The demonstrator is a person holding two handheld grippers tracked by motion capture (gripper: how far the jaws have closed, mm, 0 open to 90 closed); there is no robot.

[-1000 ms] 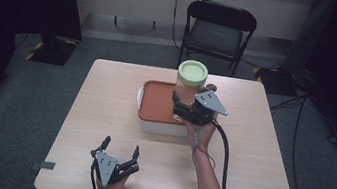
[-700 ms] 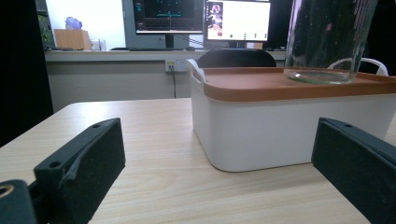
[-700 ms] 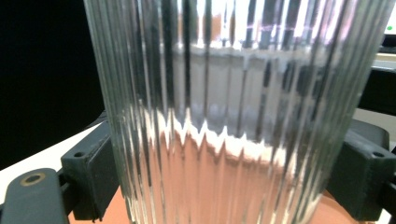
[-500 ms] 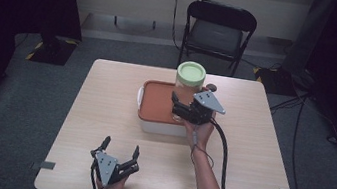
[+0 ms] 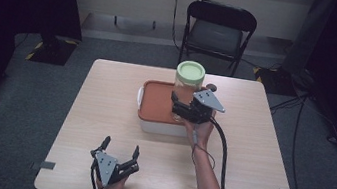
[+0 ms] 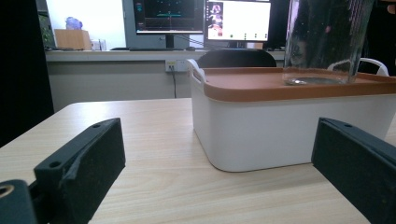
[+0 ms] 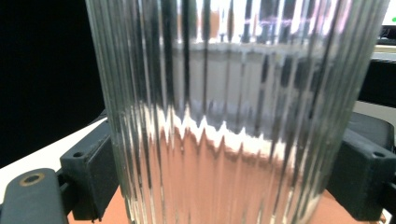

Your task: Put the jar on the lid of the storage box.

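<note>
A ribbed clear glass jar (image 5: 189, 80) with a pale green lid stands upright on the orange lid (image 5: 157, 103) of a white box (image 5: 161, 126) at the table's middle. My right gripper (image 5: 186, 105) is shut on the jar low down, from the near side. In the right gripper view the jar (image 7: 233, 93) is very close, with a black pad against each side of it at the right gripper (image 7: 224, 172). My left gripper (image 5: 120, 149) rests open near the table's front edge. In the left gripper view its wide-apart jaws (image 6: 219, 154) frame the box (image 6: 261, 126) and the jar (image 6: 327, 37).
A black folding chair (image 5: 219, 31) stands behind the table's far edge. A small dark object (image 5: 212, 87) lies on the table just right of the jar. The right gripper's cable (image 5: 222, 153) trails along the forearm. Monitors (image 6: 201, 16) glow on a far desk.
</note>
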